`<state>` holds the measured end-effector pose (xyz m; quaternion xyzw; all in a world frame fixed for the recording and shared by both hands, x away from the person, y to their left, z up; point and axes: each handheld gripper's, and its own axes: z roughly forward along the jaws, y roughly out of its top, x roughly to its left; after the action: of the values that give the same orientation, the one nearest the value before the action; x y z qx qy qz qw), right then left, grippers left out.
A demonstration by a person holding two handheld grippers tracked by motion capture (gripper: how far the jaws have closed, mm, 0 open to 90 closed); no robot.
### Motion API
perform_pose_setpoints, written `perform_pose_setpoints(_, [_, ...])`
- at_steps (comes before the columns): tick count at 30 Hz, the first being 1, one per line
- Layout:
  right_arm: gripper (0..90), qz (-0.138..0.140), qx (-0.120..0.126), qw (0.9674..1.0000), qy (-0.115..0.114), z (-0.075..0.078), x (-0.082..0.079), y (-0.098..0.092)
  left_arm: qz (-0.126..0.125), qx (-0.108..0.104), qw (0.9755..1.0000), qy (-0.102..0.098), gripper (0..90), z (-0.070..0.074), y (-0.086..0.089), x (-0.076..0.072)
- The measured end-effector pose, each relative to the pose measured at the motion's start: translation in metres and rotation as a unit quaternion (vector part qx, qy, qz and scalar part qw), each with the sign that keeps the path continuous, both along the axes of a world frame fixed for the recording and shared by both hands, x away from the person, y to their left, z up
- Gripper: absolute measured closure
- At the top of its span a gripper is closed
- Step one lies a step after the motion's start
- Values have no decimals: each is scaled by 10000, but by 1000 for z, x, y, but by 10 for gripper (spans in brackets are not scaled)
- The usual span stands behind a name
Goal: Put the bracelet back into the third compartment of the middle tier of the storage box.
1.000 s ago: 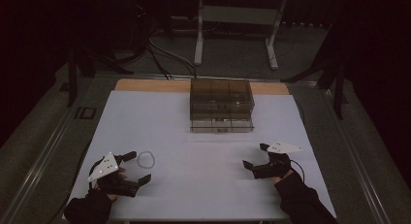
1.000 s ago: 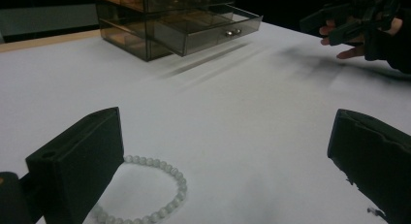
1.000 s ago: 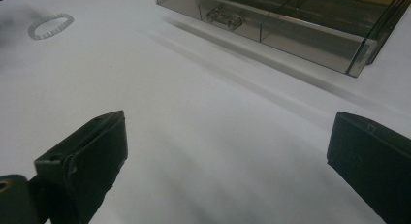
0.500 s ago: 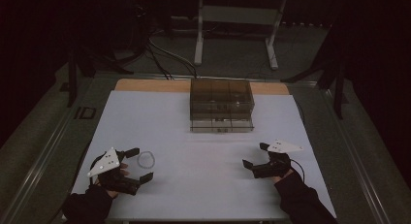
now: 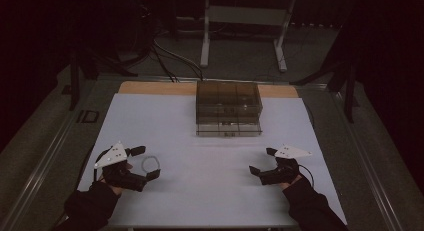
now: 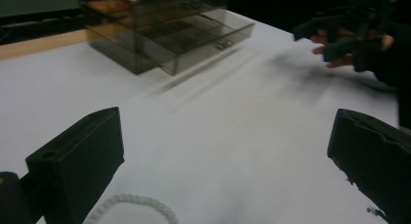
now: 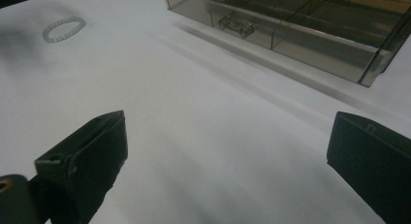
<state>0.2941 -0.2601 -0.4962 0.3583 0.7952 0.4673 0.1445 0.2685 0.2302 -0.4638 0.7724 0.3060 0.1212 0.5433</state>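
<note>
A small white beaded ring (image 5: pixel 148 163) lies on the white table cover (image 5: pixel 210 191) at the near left. My left gripper (image 5: pixel 144 163) is open with its jaws on either side of the ring, low over the table; the ring's far edge (image 6: pixel 131 207) shows between the jaws in the left gripper view. My right gripper (image 5: pixel 262 161) is open at the near right, nothing between its jaws. A smoky clear drawer box (image 5: pixel 228 107) stands at the table's far middle, its bottom drawer (image 7: pixel 286 32) pulled out slightly. The ring (image 7: pixel 63 29) also appears far off in the right gripper view.
A wooden strip (image 5: pixel 150 87) runs along the table's far edge behind the box. A metal stand (image 5: pixel 245 26) and cables sit on the dark floor beyond. White surface stretches between the grippers.
My left gripper has slid forward and right, so its open jaws now straddle the ring that lay just ahead of it. The right gripper has barely moved.
</note>
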Motion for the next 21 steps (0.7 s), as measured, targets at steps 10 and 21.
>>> perform_pose_setpoints(10, [15, -59, 58, 9999, -136, 3, -2, -2, 499, 186, 9985, 125, 11, 1, 0, 14])
perform_pose_setpoints(21, [16, -86, 56, 9998, -168, 3, -2, -3, 1075, 264, 9939, 18, 11, -1, 5, 21])
